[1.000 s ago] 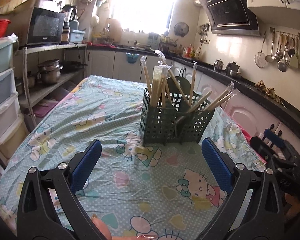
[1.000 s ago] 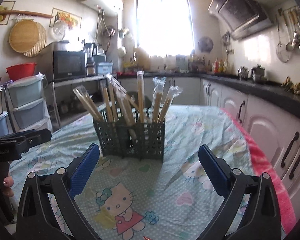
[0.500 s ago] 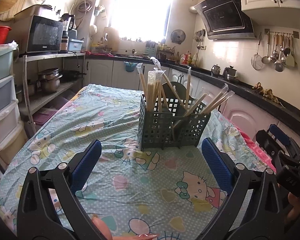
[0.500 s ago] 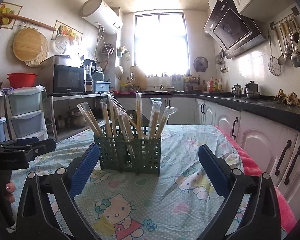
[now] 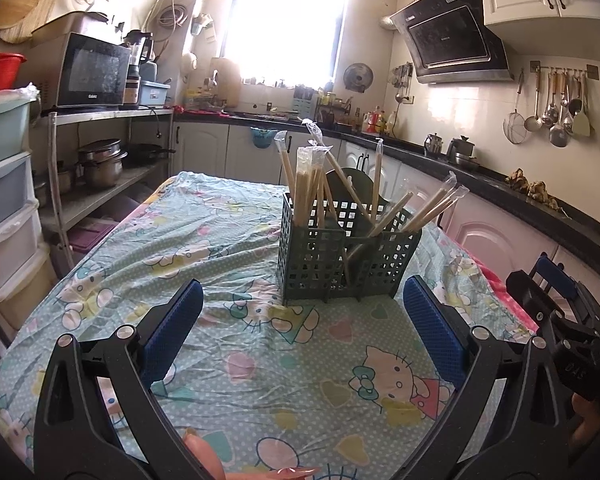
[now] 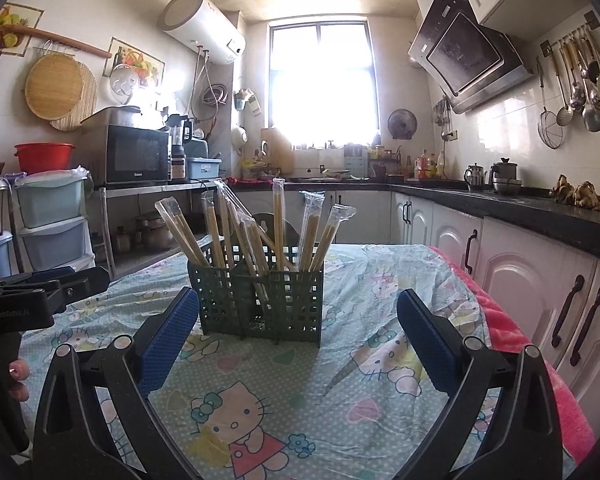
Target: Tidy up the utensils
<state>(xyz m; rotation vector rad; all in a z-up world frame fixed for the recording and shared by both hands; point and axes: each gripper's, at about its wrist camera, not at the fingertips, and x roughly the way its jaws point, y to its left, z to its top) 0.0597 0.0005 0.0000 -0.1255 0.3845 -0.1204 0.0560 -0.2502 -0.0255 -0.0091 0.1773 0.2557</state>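
Kitchen table under pastel cartoon-cat cloth (image 5: 236, 240): dark green slotted plastic utensil caddy (image 6: 260, 304) stands mid-table, plastic-sleeved wooden chopsticks (image 6: 276, 224) upright and leaning in its compartments. No loose utensils visible on cloth. Left gripper (image 5: 300, 320) and right gripper (image 6: 296, 324) both empty, jaws wide apart, near caddy, not touching. Judgement: sorting looks done; best move is clean retreat, avoiding leaning sleeve tips.

chopsticks (image 5: 318, 196) in caddy (image 5: 332, 264) on table (image 5: 220, 248)
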